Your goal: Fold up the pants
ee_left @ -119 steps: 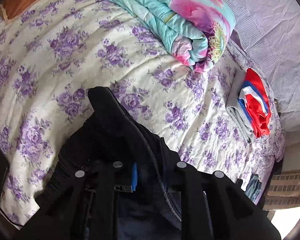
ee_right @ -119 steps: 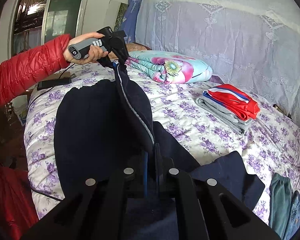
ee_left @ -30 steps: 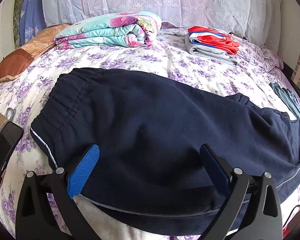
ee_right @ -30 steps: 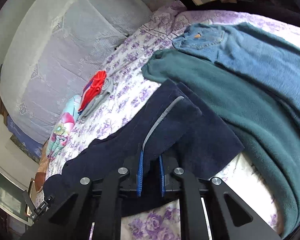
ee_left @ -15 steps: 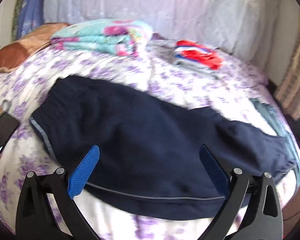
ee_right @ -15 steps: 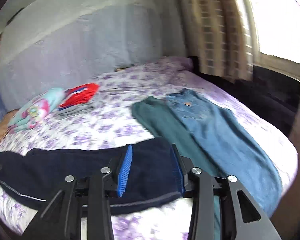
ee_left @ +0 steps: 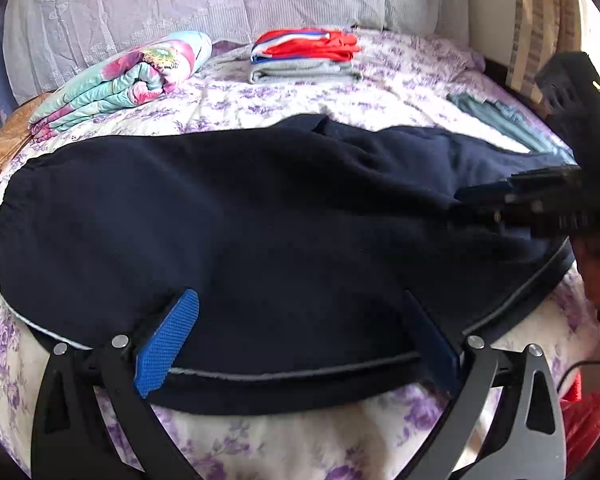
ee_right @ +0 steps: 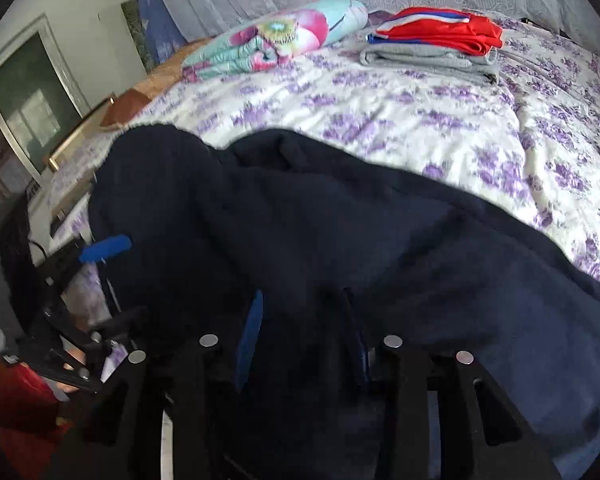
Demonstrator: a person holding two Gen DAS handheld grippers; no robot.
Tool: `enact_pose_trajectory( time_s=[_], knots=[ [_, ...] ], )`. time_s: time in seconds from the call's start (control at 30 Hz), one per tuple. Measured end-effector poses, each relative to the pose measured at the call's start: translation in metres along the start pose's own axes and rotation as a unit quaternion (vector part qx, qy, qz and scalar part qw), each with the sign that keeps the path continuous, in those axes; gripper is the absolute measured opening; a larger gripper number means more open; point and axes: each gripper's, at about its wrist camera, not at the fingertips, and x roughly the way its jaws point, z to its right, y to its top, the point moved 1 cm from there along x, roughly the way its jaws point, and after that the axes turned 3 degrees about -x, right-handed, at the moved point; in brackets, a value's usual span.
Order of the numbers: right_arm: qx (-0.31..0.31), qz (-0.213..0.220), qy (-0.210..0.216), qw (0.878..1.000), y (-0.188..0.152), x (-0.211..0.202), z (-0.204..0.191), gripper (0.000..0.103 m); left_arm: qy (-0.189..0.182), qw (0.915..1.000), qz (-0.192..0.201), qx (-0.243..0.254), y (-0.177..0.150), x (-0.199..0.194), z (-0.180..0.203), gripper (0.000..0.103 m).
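- Pants, navy fleece with a pale side stripe point(ee_left: 280, 216), lie lengthwise across the purple-flowered bed sheet point(ee_left: 380, 92).
- Left tool point(ee_left: 300, 344) sits low at the near edge, its blue-padded fingers point(ee_left: 168, 344) spread wide over the stripe.
- Right tool point(ee_right: 304, 332) is level, half-parted, cloth bunched between its fingers (actual pinch: cannot tell).
- Folded red-and-grey clothes point(ee_left: 304, 56) and a floral quilt point(ee_left: 132, 76) lie beyond.

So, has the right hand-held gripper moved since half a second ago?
Yes. The right hand-held gripper has gone left along the navy pants: the red folded clothes now lie ahead on its right, and the window is out of view.
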Motion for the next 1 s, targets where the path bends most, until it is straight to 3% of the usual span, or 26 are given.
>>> enact_pose_trajectory(
  time_s=[0.07,0.13,0.17,0.23,0.33,0.43,0.47,0.53,0.6,0.7,0.77,0.93,1.0],
  knots=[
    [-0.01,0.043,0.035,0.998,0.026,-0.017,-0.007,0.04,-0.018,0.9991,0.012,-0.036,0.002,-0.004,-0.013,0.098],
    [-0.012,0.053,0.062,0.997,0.053,-0.01,-0.013,0.037,-0.037,0.9961,0.022,-0.076,0.006,-0.006,-0.027,0.098],
    [-0.005,0.047,0.071,0.996,0.066,0.002,-0.013,0.027,-0.039,0.9949,0.021,-0.091,0.008,-0.003,-0.033,0.098],
    [0.016,0.019,0.07,0.997,0.084,0.032,-0.008,0.017,-0.042,0.9944,0.015,-0.096,0.006,0.003,-0.037,0.098],
    [0.046,-0.022,0.088,0.995,0.093,0.069,-0.003,0.016,-0.029,0.9972,0.02,-0.066,-0.001,0.002,-0.03,0.098],
    [0.061,-0.036,0.13,0.989,0.089,0.078,-0.01,0.019,-0.016,0.9985,0.029,-0.044,-0.008,0.001,-0.025,0.098],
    [0.06,-0.033,0.127,0.99,0.088,0.08,-0.013,0.04,-0.017,0.9984,0.028,-0.047,-0.007,0.004,-0.027,0.098],
    [0.042,-0.03,0.103,0.993,0.087,0.082,-0.02,0.061,-0.02,0.9982,0.025,-0.05,-0.005,0.005,-0.028,0.098],
    [0.025,-0.034,0.076,0.996,0.087,0.089,-0.023,0.061,-0.018,0.9983,0.026,-0.049,-0.006,0.004,-0.028,0.098],
    [0.021,-0.049,0.073,0.996,0.084,0.101,-0.025,0.057,-0.014,0.9985,0.025,-0.047,-0.005,0.004,-0.027,0.098],
    [0.006,-0.045,0.07,0.996,0.083,0.105,-0.029,0.044,-0.014,0.9985,0.026,-0.047,-0.005,0.004,-0.027,0.098],
    [0.043,0.001,0.133,0.99,0.09,0.089,-0.023,0.045,-0.014,0.9985,0.026,-0.046,-0.005,0.004,-0.027,0.098],
    [0.073,0.001,0.152,0.986,0.094,0.091,-0.014,0.045,-0.013,0.9985,0.026,-0.046,-0.005,0.004,-0.027,0.098]
  ],
)
